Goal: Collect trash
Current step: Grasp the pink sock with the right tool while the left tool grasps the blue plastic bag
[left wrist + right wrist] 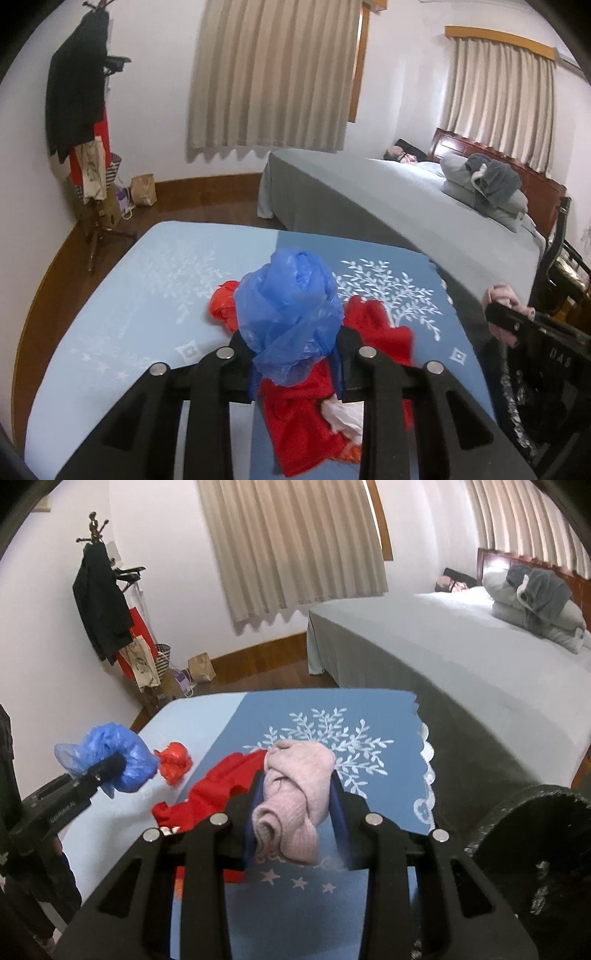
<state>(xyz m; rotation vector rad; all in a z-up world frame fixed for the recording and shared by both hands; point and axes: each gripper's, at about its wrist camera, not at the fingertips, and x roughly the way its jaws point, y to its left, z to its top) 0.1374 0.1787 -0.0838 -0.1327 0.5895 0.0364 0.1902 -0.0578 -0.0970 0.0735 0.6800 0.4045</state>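
My left gripper (293, 347) is shut on a crumpled blue plastic bag (288, 310), held above the blue table; the bag also shows in the right wrist view (110, 757). My right gripper (295, 805) is shut on a pink knitted cloth (295, 794), also seen at the right edge of the left wrist view (502, 295). On the table lie a red garment (306, 417) (210, 794), a crumpled red plastic bag (223, 302) (175, 762) and a white scrap (341, 415).
The table (314, 709) has a blue cloth with a white leaf print. A bed (369, 192) stands to the right. A black bin bag (535, 849) is at the right. A coat rack (77, 110) and paper bag (142, 190) stand by the wall.
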